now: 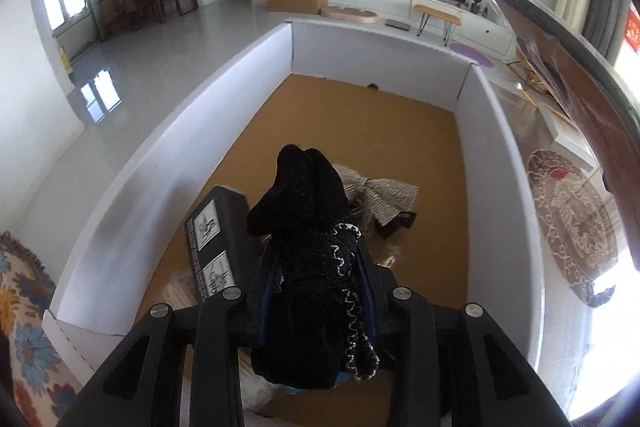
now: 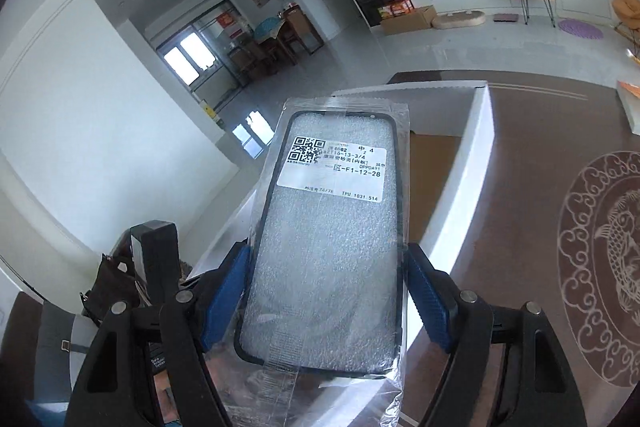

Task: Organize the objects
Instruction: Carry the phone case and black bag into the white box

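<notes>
Socks [image 1: 308,259], black pair, clenched in my left claw [image 1: 316,267], hanging over the white-walled box [image 1: 132,171]. Right claw [image 2: 326,291] grips a bagged phone case [image 2: 324,235] by its long edges, held up w/ the box beyond and below it. Inside the box: a striped cloth [image 1: 384,193], a black carton [image 1: 212,243] w/ picture labels, plus a few bits I can't make out. So I'd judge we're partway: some stuff already in, both items in my claws not yet put down, & placing them is what's left.
</notes>
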{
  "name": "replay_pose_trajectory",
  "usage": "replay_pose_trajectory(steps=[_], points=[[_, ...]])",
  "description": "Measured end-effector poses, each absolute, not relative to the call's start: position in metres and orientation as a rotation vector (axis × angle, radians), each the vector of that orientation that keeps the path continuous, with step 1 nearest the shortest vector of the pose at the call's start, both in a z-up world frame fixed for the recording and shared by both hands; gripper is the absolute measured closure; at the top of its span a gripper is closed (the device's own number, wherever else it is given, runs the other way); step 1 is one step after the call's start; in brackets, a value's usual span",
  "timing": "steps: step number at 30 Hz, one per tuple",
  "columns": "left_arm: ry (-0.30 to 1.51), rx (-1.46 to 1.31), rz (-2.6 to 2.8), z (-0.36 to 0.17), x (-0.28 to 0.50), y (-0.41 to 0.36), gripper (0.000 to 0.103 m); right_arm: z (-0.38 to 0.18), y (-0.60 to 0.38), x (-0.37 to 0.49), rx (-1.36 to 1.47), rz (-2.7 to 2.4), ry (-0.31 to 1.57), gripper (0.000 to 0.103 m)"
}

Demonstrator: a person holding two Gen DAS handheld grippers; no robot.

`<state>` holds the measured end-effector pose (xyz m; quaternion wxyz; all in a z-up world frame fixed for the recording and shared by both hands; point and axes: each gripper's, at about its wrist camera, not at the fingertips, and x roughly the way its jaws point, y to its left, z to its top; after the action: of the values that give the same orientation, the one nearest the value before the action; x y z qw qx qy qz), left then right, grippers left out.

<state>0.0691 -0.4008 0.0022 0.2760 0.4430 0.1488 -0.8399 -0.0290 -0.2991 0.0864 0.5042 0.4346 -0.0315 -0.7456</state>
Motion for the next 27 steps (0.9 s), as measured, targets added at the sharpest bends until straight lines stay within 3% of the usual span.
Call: replay_pose_trajectory(steps=[3,5,7,9,14,19,27], points=[[0.519,1.231,-2.189,-0.007,0.076,-0.417,0.061,0.053,-0.349,-0.028,1.131,-1.786,0.049,0.023],[0.501,1.219,-2.173,-0.005,0.08,-0.417,0.037,0.026,-0.371,-0.028,1.222,-1.766,0.137,0.023],[0.453,1.185,-2.181,0.0,0.084,-0.412,0.023,0.015,-0.372,-0.028,1.251,-1.766,0.16,0.023],[0.401,1.155,-2.192,0.006,0.09,-0.405,0.016,0.018,-0.36,-0.03,1.239,-1.784,0.133,0.023],[0.375,1.152,-2.191,0.029,0.089,-0.391,0.014,0.044,-0.331,-0.04,1.186,-1.881,0.191,0.013],[0.492,1.074,-2.154,0.053,0.1,-0.388,0.014,0.068,-0.327,-0.034,1.192,-1.899,0.358,0.013],[0.39,1.12,-2.079,0.061,0.101,-0.384,0.014,0.073,-0.337,-0.014,1.176,-1.888,0.504,0.011]])
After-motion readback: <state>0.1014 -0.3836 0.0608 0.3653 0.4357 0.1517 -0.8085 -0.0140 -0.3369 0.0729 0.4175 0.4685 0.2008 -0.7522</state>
